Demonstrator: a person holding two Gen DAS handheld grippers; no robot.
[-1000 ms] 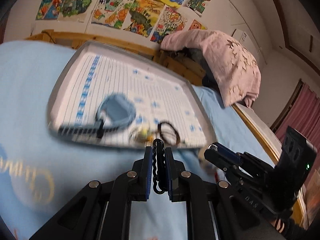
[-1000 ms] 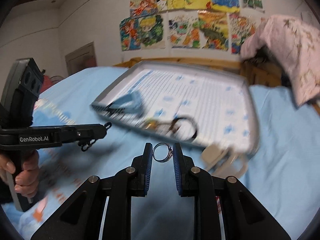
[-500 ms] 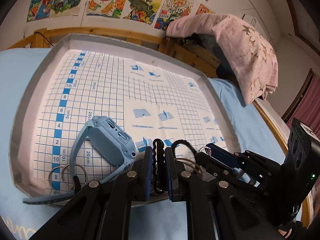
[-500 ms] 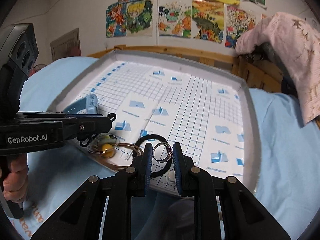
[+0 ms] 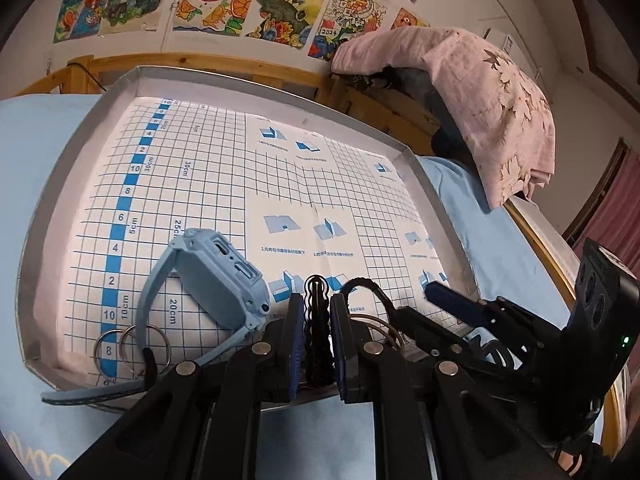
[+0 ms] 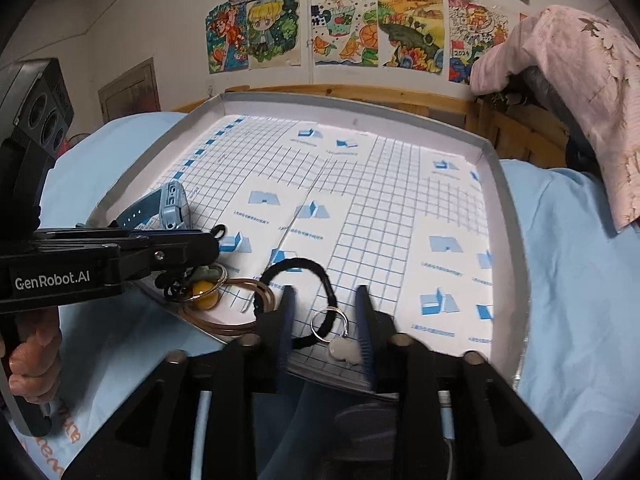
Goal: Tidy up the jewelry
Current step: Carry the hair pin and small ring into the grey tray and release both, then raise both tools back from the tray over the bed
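Observation:
A grey tray [image 5: 80, 128] lined with blue grid paper lies on the bed; it also shows in the right wrist view [image 6: 508, 216]. My left gripper [image 5: 316, 308] is shut on a black wavy hair clip [image 5: 317, 320] over the tray's near edge. My right gripper [image 6: 323, 312] is open; a silver ring [image 6: 329, 322] with a white charm [image 6: 344, 352] lies loose between its fingers on the tray. In the tray lie a light blue watch [image 5: 218, 276], two silver rings [image 5: 132, 346], a black hair tie [image 6: 298, 296], brown bangles [image 6: 228, 308] and a yellow bead piece [image 6: 204, 294].
The tray rests on a light blue bedsheet [image 6: 580, 280]. A pink cloth [image 5: 480, 100] hangs over the wooden headboard [image 5: 200, 64] behind it. Children's drawings [image 6: 340, 28] cover the wall. The left tool [image 6: 64, 268] reaches in from the left in the right wrist view.
My right gripper has opened and let the silver ring drop onto the tray. Both grippers moved forward over the tray's near edge. The left stays shut on the clip.

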